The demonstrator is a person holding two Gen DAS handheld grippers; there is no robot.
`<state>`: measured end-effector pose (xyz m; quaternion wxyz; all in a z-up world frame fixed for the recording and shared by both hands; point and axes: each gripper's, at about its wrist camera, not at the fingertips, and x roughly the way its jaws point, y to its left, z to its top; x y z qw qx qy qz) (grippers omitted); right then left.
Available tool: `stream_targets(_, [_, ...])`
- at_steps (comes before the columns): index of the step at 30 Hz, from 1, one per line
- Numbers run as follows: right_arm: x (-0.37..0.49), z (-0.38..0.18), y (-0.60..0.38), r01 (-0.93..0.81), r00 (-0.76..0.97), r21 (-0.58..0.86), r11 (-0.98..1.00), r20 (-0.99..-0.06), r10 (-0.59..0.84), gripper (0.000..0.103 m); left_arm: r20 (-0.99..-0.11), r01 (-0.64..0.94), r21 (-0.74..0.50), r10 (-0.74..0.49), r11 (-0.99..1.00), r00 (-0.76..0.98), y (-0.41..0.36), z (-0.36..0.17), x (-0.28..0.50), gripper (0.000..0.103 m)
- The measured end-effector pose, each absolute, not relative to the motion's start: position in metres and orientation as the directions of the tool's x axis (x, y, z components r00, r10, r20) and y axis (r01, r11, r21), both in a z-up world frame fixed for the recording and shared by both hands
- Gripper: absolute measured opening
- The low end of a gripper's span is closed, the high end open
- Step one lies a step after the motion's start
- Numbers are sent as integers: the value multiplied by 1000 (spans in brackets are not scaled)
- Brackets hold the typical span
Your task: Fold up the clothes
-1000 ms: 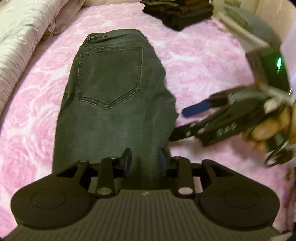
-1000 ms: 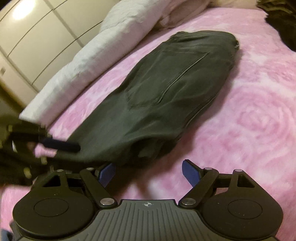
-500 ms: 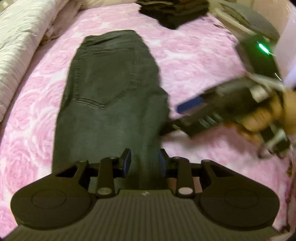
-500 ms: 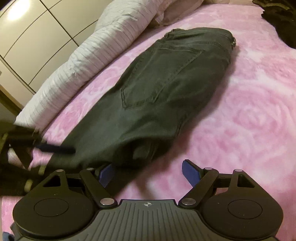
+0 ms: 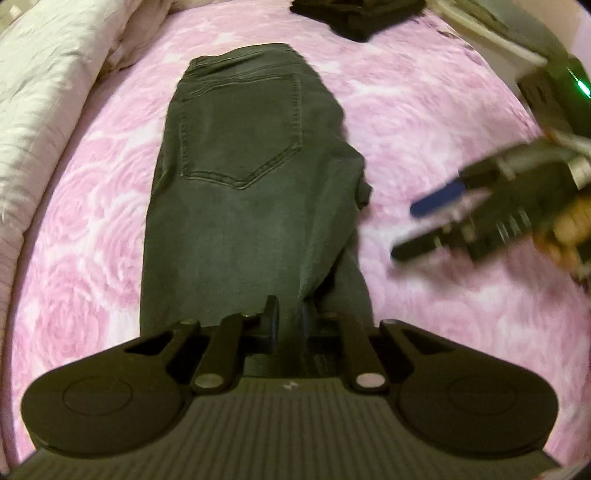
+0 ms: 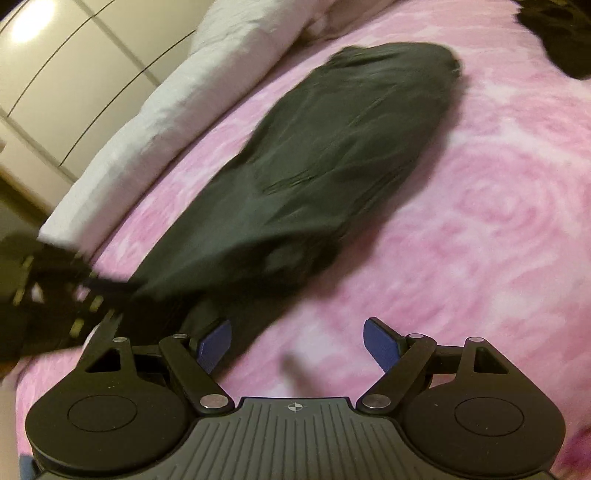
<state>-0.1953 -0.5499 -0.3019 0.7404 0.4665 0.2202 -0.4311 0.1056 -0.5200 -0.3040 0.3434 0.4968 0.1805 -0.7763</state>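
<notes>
While left gripper [image 5: 286, 317] jaws close on jeans [image 5: 251, 177], right gripper [image 6: 295, 338] gapes.

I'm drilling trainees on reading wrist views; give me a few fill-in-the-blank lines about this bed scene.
1. The dark jeans lie on a ____ floral bedspread.
2. The left claw is closing on the jeans' ____ end.
3. The right claw has its jaws ____, nothing between them.
4. A stack of dark clothes lies beyond the jeans' ____.

Missing: pink; leg; open; waistband
</notes>
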Motion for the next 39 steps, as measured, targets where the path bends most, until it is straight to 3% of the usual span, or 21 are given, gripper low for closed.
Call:
stream_targets(10, [-138,-322,-576,887,459,418,197,-744,-486,82,-876,745,25,-373,-666,-305,-519,-301,113,4])
stream_targets(17, [-182,-317,-557,974,228,198,114,-837,-497,82,-876,715,20,-357,-699,-325,-507,-303,102,4])
stream_targets(20, [-197,-312,-547,980,197,180,83,-852,-485,82,-881,689,21,-339,-724,-329,-497,-310,93,4])
stream_targets(30, [-146,-335,-563,948,193,-26,318,-748,-636,82,-880,690,15,-337,-724,-334,-490,-321,90,4])
stream_targets(39, [-194,-320,-538,929,28,-244,277,-700,-714,82,-902,591,52,-292,-805,-318,-466,-335,68,7])
